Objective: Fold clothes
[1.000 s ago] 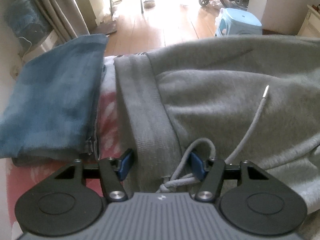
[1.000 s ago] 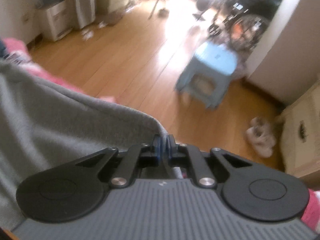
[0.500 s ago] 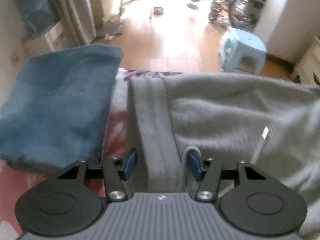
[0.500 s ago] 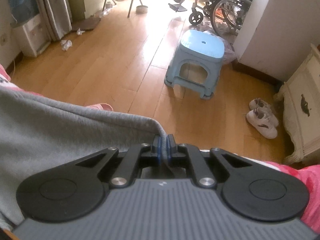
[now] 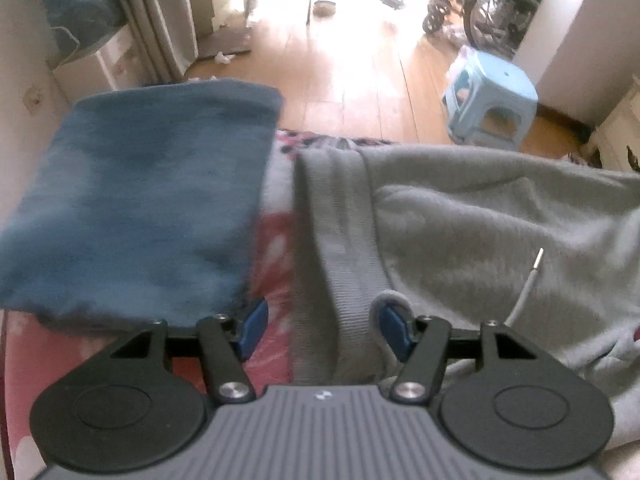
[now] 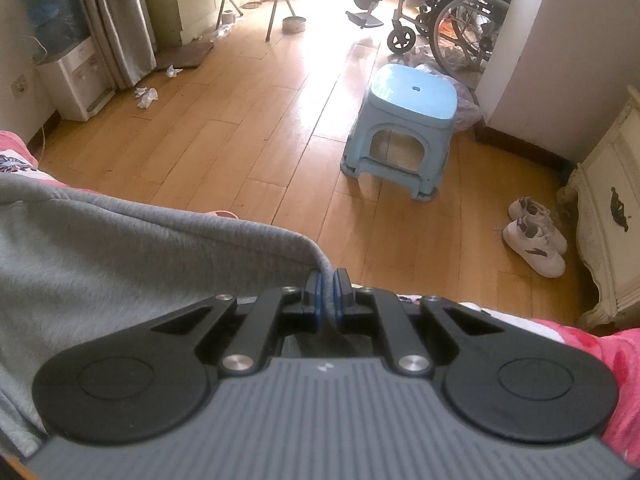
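Left wrist view: the left gripper (image 5: 322, 330) points steeply down over the ribbed waistband (image 5: 340, 264) of the grey sweatpants (image 5: 480, 216), which lie spread on a pink floral bedcover (image 5: 276, 256). Its jaws are opening, and the waistband runs up between the blue pads (image 5: 252, 326) without either pad pressing it, so nothing is gripped here. A loop of drawstring (image 5: 390, 300) curls against the right pad, and its loose end with a metal tip (image 5: 538, 260) lies further right on the fabric. To the left, a folded blue towel (image 5: 148, 200) rests beside the sweatpants, apart from them, with a strip of bedcover between.

Right wrist view: the right gripper (image 6: 327, 294) is clenched on an edge of the grey sweatpants, a fold of cloth pinched between its pads. The fabric stretches away to the left. Beyond lie the wooden floor (image 6: 260, 128), a light blue stool (image 6: 404, 120) and white shoes (image 6: 534, 238).

The step in hand looks like taking hold of both ends before a fold. Next, the left gripper likely needs to settle onto the waistband and close, keeping the drawstring clear.
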Demonstrator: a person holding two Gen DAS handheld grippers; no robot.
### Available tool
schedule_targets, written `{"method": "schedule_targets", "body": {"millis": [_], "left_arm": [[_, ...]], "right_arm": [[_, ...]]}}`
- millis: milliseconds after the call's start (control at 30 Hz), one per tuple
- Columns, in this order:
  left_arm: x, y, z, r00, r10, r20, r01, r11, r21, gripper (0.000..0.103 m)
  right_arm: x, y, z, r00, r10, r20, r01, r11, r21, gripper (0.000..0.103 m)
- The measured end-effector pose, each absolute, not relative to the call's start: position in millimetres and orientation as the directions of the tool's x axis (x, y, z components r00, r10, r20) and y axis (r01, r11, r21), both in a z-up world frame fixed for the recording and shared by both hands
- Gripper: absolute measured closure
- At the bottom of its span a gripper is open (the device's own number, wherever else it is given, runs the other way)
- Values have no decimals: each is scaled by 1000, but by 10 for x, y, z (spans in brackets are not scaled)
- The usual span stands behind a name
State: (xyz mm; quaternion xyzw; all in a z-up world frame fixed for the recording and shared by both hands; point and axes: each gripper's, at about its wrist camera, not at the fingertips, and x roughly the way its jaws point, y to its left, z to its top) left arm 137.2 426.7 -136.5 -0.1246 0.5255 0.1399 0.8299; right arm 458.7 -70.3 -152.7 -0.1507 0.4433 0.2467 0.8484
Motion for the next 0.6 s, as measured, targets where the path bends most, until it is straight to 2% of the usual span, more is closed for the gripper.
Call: {"method": "schedule_targets", "body": {"millis": [167, 300, 500, 600], "left_arm": [[1602, 4402, -1471, 435, 64, -898, -416, 899, -138, 41], [1800, 4368, -1581, 416, 66, -907, -408, 905, -122, 41], [1591, 4238, -1418, 238, 63, -969, -138, 990, 31, 33], [1399, 4321, -1363, 142, 11, -990, -71, 997, 1, 34]], "right_arm": [[4583, -685, -1533, 480, 283, -830, -549, 835, -33, 98], [4559, -690, -1519, 475, 279, -835, -557, 830, -39, 98], [4564, -760, -1505, 469, 271, -841, -563, 825, -49, 98], [4568, -750, -1537, 469, 265, -842, -562, 826, -52, 98]]}}
